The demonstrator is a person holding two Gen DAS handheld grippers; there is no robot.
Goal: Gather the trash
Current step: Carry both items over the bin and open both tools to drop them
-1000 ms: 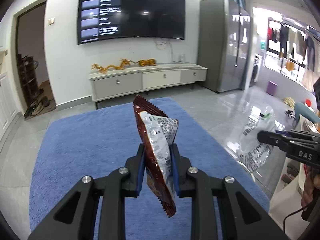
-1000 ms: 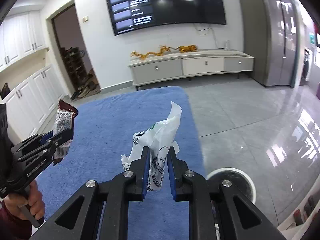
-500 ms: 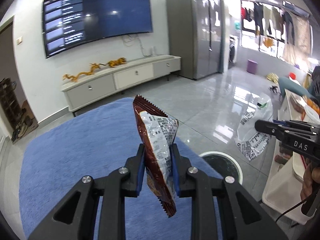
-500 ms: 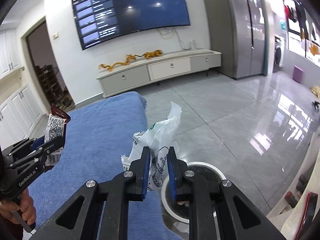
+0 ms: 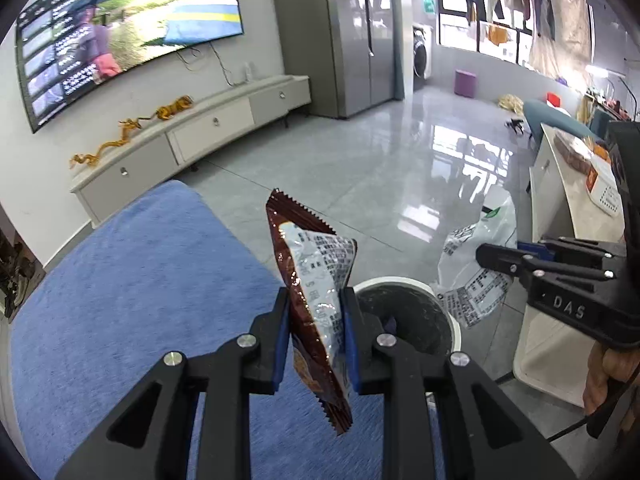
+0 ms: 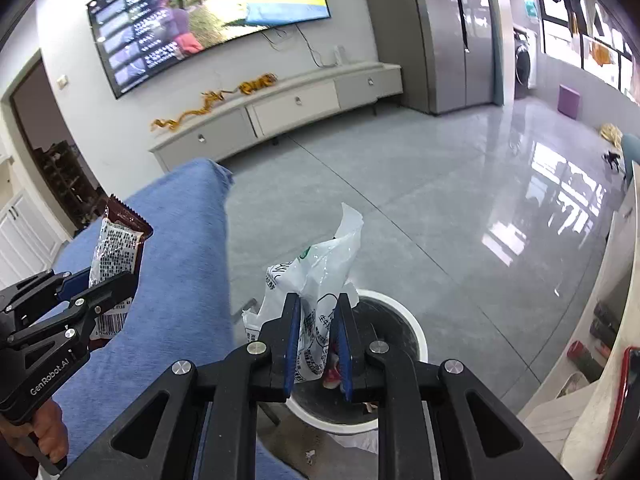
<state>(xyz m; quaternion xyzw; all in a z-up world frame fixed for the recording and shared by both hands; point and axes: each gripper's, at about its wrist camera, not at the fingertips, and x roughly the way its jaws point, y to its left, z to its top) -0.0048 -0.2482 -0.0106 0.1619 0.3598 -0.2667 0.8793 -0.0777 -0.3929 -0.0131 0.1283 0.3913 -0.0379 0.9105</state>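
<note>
Both grippers hang above the bin [image 6: 416, 340] (ready to drop): the left gripper [image 5: 314, 344] clamps a snack wrapper [image 5: 316, 280], the right gripper [image 6: 318, 344] a plastic bag [image 6: 320, 264].

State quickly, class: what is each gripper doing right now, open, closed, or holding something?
Left gripper: closed on the brown snack wrapper.
Right gripper: closed on the white plastic bag, above the trash bin.
</note>
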